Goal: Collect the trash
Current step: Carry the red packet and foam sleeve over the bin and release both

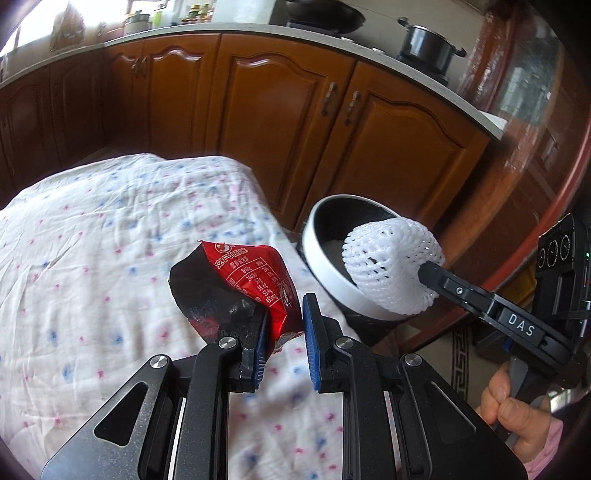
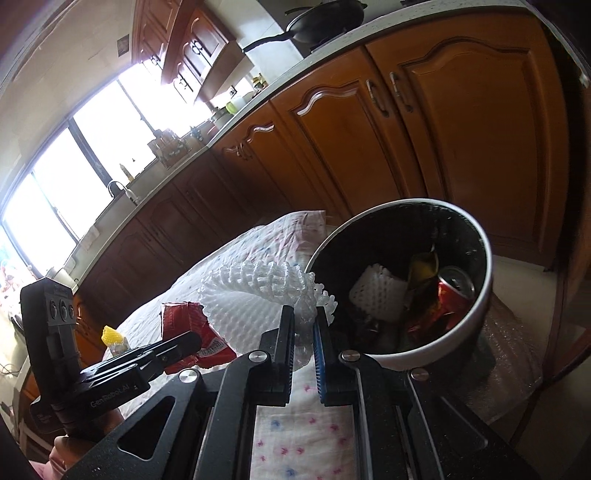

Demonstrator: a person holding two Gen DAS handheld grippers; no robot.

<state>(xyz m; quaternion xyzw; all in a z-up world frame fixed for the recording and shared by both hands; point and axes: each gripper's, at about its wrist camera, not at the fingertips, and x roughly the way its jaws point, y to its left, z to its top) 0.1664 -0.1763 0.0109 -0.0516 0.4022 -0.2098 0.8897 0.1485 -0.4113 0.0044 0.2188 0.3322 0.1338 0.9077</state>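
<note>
My left gripper [image 1: 284, 325] is shut on a crumpled red and black snack wrapper [image 1: 236, 284] and holds it above the flowered tablecloth [image 1: 92, 258]. My right gripper [image 2: 303, 325] is shut on a white foam fruit net [image 2: 255, 295], held just left of the round white-rimmed trash bin [image 2: 484, 295]. In the left wrist view the net [image 1: 391, 266] hangs over the bin's rim [image 1: 325, 266]. Inside the bin lie another white foam net [image 2: 376, 291], a red can [image 2: 456, 291] and a banana peel [image 2: 423, 266]. The wrapper also shows in the right wrist view [image 2: 184, 317].
Brown kitchen cabinets [image 1: 280, 122] run behind the table under a countertop with a black pot [image 1: 428, 44] and a wok [image 2: 325, 18]. A small yellow object [image 2: 112, 336] sits at the table's far end. The bin stands off the table's right edge on bubble wrap [image 2: 513, 347].
</note>
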